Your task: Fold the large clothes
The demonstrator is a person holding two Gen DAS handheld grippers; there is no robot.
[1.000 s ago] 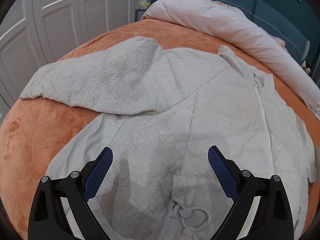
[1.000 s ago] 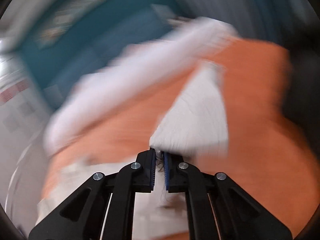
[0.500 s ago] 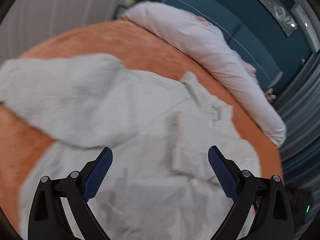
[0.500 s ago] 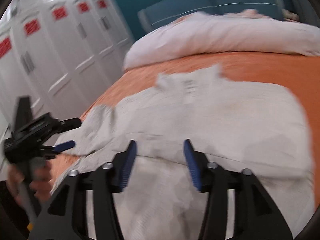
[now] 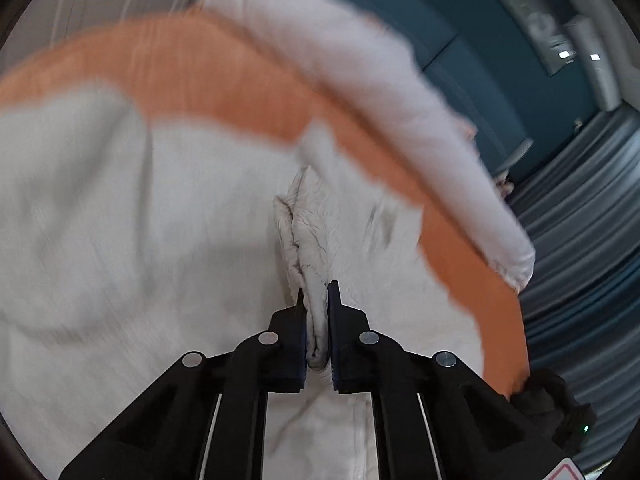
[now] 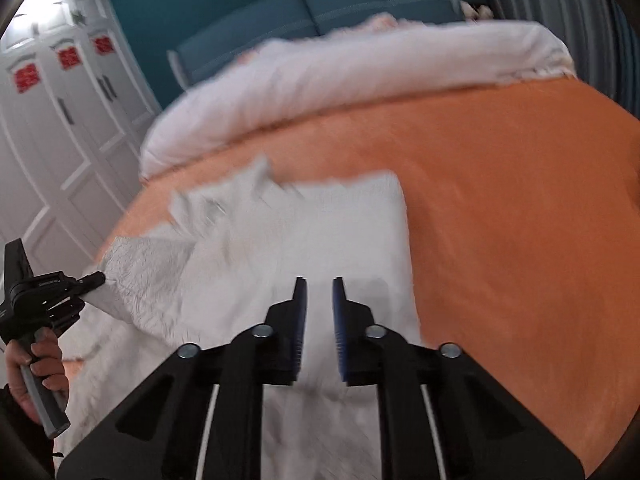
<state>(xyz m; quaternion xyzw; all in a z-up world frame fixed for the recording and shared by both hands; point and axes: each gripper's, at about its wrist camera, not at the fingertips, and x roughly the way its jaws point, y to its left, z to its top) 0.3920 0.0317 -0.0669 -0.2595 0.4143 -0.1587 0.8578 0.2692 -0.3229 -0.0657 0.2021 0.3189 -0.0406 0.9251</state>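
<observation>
A cream, crinkle-textured zip jacket (image 5: 160, 220) lies spread on the orange bed cover (image 5: 200, 72). My left gripper (image 5: 318, 292) is shut on a bunched fold of the jacket (image 5: 308, 232), which stands up between the pads. In the right wrist view the left gripper (image 6: 96, 278) sits at the far left, pulling a raised flap of the jacket (image 6: 340, 220); a hand (image 6: 44, 356) holds its handle. My right gripper (image 6: 320, 284) hovers over the jacket's folded part, its jaws closing to a narrow gap with no cloth pinched between them.
A rolled white duvet (image 6: 340, 76) lies along the head of the bed before a blue headboard (image 6: 320, 4). White wardrobe doors (image 6: 60, 120) stand to the left. Grey curtains (image 5: 580, 220) and a dark device (image 5: 552, 408) lie past the bed's right edge.
My left gripper went from wide open to shut on a fold of the jacket and swung right. My right gripper let go, opened, then narrowed again over the jacket.
</observation>
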